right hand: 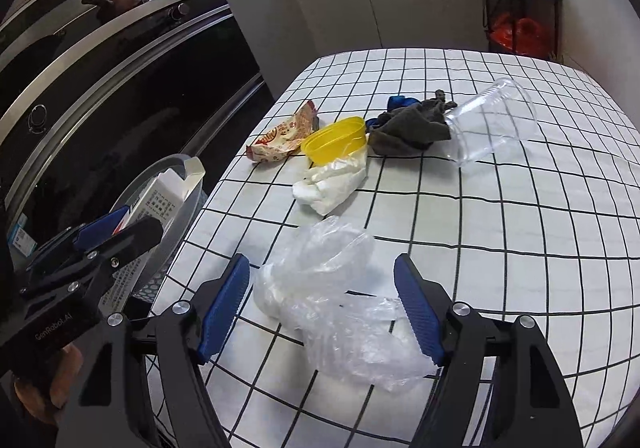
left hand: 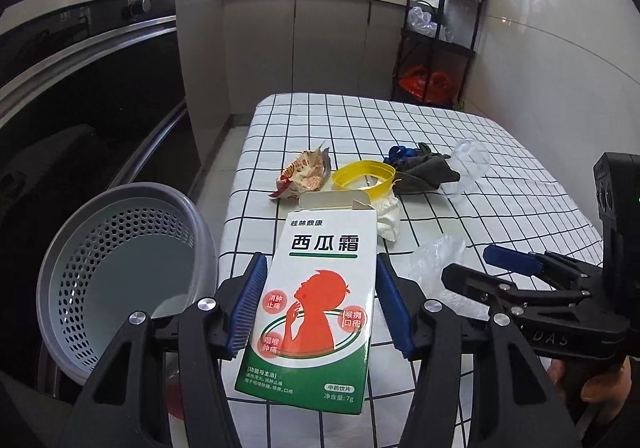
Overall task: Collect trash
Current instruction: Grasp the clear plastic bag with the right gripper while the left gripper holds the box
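Observation:
My left gripper (left hand: 318,304) is shut on a white, green and red medicine box (left hand: 316,308) with an open top flap, held at the table's left edge next to the grey perforated trash basket (left hand: 120,272). The box (right hand: 160,196) and the left gripper (right hand: 108,232) also show over the basket (right hand: 176,216) in the right wrist view. My right gripper (right hand: 322,308) is open, its blue pads on either side of a crumpled clear plastic bag (right hand: 336,308) on the checked tablecloth (right hand: 500,248). The right gripper (left hand: 508,264) shows at the right of the left wrist view.
Further back lie a snack wrapper (right hand: 284,136), a yellow plastic ring (right hand: 336,138), a white crumpled tissue (right hand: 332,182), a dark cloth (right hand: 412,126) with a blue item and a tipped clear cup (right hand: 488,124). A dark oven front (left hand: 80,108) stands left; a black shelf rack (left hand: 440,36) stands behind.

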Available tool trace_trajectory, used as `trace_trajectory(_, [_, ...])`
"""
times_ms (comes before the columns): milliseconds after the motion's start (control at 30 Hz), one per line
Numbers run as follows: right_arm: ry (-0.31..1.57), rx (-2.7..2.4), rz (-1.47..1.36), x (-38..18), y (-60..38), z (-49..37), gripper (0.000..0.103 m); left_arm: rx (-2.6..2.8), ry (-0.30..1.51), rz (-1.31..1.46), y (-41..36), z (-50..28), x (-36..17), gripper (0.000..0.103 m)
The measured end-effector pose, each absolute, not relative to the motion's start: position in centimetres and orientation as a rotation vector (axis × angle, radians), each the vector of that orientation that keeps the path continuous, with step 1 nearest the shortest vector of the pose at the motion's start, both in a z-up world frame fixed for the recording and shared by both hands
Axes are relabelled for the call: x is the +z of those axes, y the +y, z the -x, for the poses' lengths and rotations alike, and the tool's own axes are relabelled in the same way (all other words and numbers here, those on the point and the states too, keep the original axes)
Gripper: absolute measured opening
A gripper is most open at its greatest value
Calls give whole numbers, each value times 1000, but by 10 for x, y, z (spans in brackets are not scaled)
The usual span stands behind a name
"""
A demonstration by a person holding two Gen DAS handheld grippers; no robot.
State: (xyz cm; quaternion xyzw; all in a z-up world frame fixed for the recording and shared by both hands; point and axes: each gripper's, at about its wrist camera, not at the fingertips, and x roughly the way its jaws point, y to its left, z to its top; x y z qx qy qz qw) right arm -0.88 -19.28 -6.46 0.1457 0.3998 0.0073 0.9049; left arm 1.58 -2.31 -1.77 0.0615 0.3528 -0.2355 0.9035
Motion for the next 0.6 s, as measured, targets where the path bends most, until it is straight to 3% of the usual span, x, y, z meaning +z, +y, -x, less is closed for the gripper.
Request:
trace_trajectory(433, [929,-33,-285,-96,-178,-22,72,-416,709,-149,-13,-18,-17,53])
trace_trajectory(600, [920,-8,-274,-92,-171,-19,43,-394,714,-144,-9,-21,-17,53])
